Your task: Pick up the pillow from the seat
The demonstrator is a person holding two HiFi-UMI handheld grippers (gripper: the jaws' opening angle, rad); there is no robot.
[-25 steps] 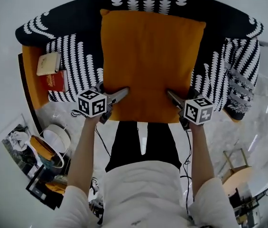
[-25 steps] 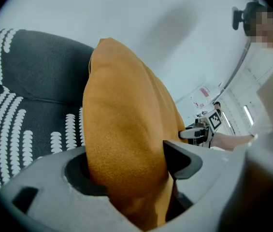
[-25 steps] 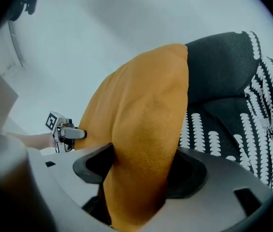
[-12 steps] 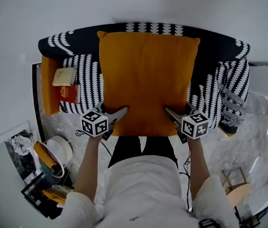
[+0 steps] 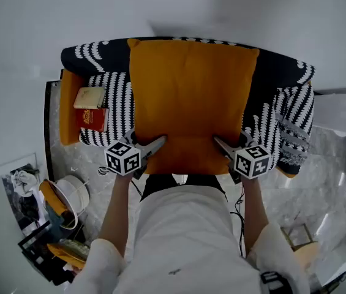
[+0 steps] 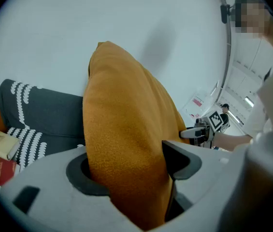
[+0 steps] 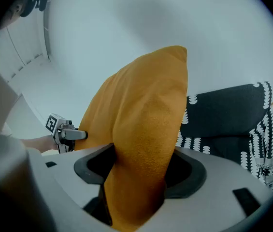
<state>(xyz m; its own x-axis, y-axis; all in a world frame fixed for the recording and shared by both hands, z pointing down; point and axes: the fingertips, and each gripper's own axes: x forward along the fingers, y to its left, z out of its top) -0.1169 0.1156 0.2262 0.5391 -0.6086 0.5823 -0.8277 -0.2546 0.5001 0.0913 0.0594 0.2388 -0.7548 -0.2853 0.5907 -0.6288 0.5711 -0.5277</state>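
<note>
An orange pillow (image 5: 188,100) hangs lifted above the black and white patterned armchair (image 5: 283,121), hiding most of the seat. My left gripper (image 5: 159,143) is shut on the pillow's near left corner, and my right gripper (image 5: 220,143) is shut on its near right corner. In the left gripper view the pillow (image 6: 126,149) fills the gap between the jaws, and the right gripper (image 6: 194,133) shows beyond it. The right gripper view has the pillow (image 7: 143,144) pinched between the jaws the same way, with the left gripper (image 7: 73,134) behind.
An orange side table (image 5: 68,106) left of the chair carries a cream box (image 5: 89,97) and a red book (image 5: 92,118). Cluttered items and a white round object (image 5: 75,192) lie on the floor at lower left. A white wall stands behind the chair.
Both grippers have risen with the pillow, lifting it off the seat. The chair now looks smaller and farther below.
</note>
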